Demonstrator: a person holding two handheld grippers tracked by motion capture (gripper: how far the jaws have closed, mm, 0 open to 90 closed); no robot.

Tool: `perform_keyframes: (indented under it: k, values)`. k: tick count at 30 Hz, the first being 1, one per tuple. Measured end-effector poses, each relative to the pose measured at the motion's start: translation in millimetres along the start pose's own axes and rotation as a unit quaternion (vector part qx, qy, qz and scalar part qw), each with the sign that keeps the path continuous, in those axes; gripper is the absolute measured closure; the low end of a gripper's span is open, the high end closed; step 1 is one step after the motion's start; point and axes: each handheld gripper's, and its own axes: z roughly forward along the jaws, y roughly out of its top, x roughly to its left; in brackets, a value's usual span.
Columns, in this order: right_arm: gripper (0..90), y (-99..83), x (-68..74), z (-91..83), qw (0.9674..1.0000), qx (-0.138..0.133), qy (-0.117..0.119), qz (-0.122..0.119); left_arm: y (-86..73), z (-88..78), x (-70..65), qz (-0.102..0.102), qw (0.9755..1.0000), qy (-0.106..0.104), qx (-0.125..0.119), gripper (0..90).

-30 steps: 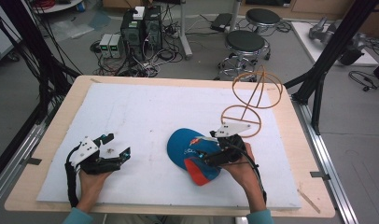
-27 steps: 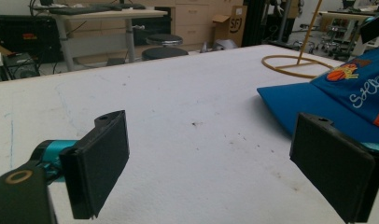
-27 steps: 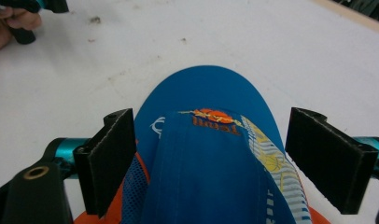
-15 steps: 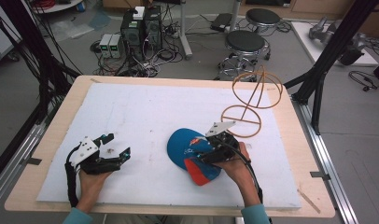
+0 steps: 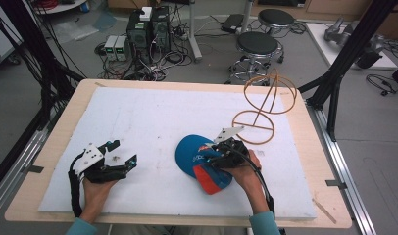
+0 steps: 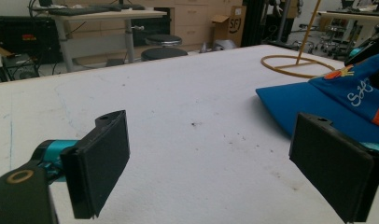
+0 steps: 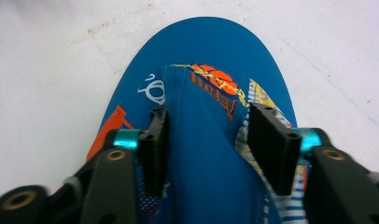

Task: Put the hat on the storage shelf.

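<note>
The left hand-held gripper (image 5: 119,152) rests near the worktop's (image 5: 305,147) front-left corner, jaws spread wide with nothing between them. Right of centre, toward the front edge, lies the cap (image 5: 199,159), blue with an orange brim. The right hand-held gripper (image 7: 208,140) sits over its crown; its jaws have just been closing and now pinch a raised fold of blue cloth between the pads. So the grasp looks made; lifting the cap and, probably, carrying it to the wire stand (image 5: 265,105) near the back-right corner remains. A white sheet (image 5: 138,112) covers the worktop. Behind it stand 2 stools (image 5: 258,46), computers and tangled cables on a grey floor.
</note>
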Motion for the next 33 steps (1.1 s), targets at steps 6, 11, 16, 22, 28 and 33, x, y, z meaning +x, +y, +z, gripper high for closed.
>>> perform_keyframes:
  k: [6,11,16,22,28,33]
  values:
    - [64.3,0.1,0.4,-0.5,1.0,0.005,-0.005,-0.002,0.0,-0.1,0.1,0.0,1.0,0.0,0.0,12.5]
    - [74.2,-1.7,-4.8,0.5,0.9989,0.009,0.037,0.028,0.0,-0.1,0.0,0.0,1.0,0.0,0.0,12.5]
    - [87.5,-1.2,-6.5,-3.1,0.9987,-0.003,0.041,0.03,0.0,0.0,0.1,0.0,1.0,0.0,0.0,12.6]
    - [88.6,2.0,-2.2,-8.2,0.9992,-0.02,0.031,0.012,-0.1,0.1,0.0,0.0,1.0,0.0,-0.001,12.7]
    - [88.6,4.1,-2.0,-19.8,0.9985,-0.044,0.03,0.016,0.0,0.1,0.1,-0.001,1.0,0.001,0.0,13.0]
    - [88.6,7.8,-3.8,-32.9,0.9977,-0.061,0.025,0.015,-0.1,0.3,0.3,-0.002,1.0,0.001,-0.001,13.0]
